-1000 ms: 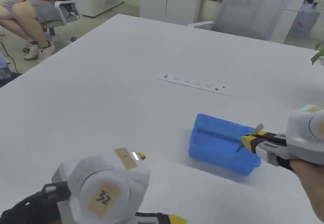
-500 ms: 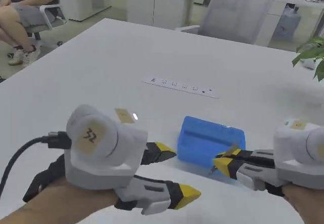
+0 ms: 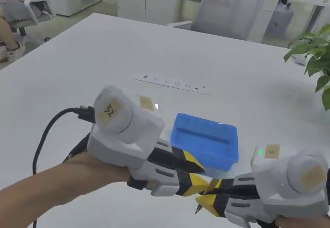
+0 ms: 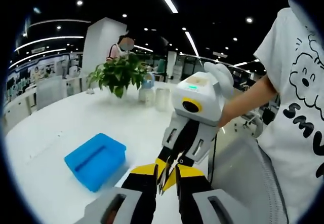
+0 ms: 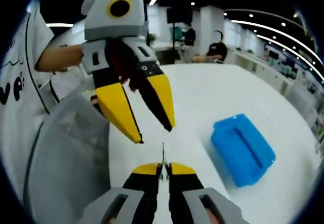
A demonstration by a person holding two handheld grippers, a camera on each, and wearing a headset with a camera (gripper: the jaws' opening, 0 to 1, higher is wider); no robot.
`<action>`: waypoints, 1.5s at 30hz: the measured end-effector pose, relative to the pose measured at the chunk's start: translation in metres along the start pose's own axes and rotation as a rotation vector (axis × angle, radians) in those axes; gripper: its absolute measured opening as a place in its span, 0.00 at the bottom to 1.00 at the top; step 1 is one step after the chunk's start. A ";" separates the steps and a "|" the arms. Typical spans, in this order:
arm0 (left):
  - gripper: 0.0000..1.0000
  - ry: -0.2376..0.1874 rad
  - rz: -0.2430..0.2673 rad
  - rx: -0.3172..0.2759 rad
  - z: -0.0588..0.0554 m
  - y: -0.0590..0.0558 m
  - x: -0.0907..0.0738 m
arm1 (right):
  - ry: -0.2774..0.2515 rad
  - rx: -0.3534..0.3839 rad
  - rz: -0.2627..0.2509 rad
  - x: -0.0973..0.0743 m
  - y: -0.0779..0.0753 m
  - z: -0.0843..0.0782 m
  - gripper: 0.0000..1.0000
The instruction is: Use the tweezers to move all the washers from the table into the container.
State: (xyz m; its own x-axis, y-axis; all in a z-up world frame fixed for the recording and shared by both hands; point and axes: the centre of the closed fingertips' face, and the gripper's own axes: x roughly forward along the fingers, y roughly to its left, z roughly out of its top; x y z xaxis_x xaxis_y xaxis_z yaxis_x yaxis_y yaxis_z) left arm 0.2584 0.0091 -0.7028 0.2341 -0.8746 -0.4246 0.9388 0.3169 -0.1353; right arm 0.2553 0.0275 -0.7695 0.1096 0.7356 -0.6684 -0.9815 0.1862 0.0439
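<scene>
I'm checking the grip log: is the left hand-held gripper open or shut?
Open. In the right gripper view, the left hand-held gripper has its two yellow-tipped jaws clearly spread apart.

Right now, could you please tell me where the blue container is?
In the head view the blue container sits right of centre on the white table, just beyond the left gripper and right gripper, nearer than the power strip.
</scene>
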 end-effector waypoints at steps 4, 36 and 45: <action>0.06 0.026 -0.050 0.037 -0.003 -0.005 0.009 | 0.030 -0.023 0.019 0.002 0.005 -0.006 0.03; 0.00 0.310 -0.037 0.359 -0.072 0.045 0.049 | 0.238 -0.168 -0.051 0.032 -0.049 -0.058 0.04; 0.00 0.408 -0.047 0.333 -0.113 0.062 0.055 | 0.219 -0.096 -0.078 0.046 -0.053 -0.068 0.08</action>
State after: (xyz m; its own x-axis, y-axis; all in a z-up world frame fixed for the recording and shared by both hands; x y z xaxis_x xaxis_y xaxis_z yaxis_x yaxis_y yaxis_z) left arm 0.3010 0.0219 -0.8354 0.1345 -0.6498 -0.7481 0.9909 0.0891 0.1008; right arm 0.3012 0.0073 -0.8535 0.1592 0.5605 -0.8127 -0.9830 0.1665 -0.0778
